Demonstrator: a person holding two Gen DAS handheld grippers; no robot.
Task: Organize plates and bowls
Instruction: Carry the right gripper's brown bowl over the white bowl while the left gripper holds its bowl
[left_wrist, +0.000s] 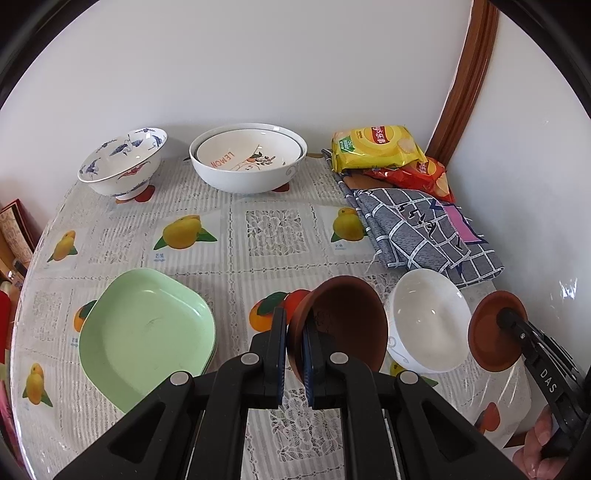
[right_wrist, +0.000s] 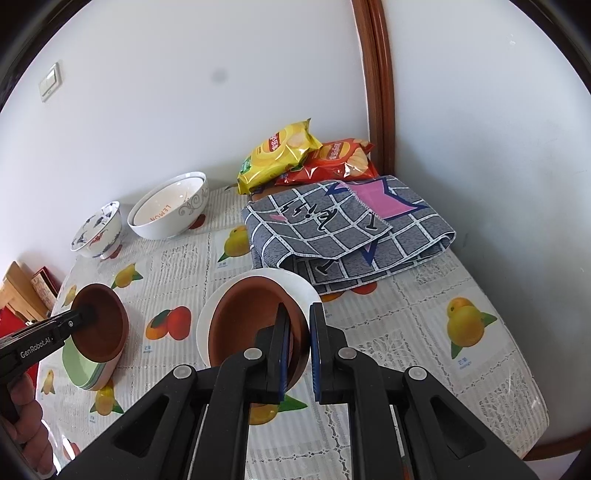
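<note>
My left gripper (left_wrist: 294, 332) is shut on the rim of a brown bowl (left_wrist: 343, 321), held tilted above the table between the stacked green plates (left_wrist: 147, 332) and a small white bowl (left_wrist: 428, 325). My right gripper (right_wrist: 299, 332) is shut on the rim of a second brown bowl (right_wrist: 251, 321), held tilted just in front of the white bowl (right_wrist: 299, 284). From the left wrist view this second brown bowl (left_wrist: 487, 339) hangs at the white bowl's right side, with the right gripper (left_wrist: 504, 319) clamped on it. The right wrist view shows the left gripper (right_wrist: 86, 312) and its brown bowl (right_wrist: 107, 328) over the green plates (right_wrist: 79, 369).
Along the back wall stand a blue-patterned bowl (left_wrist: 122, 162) and a large white bowl (left_wrist: 255, 177) with a lemon-print bowl nested inside. A folded grey checked cloth (left_wrist: 417, 229) and two chip bags (left_wrist: 376, 147) fill the back right corner. A hand (left_wrist: 535, 450) holds the right gripper.
</note>
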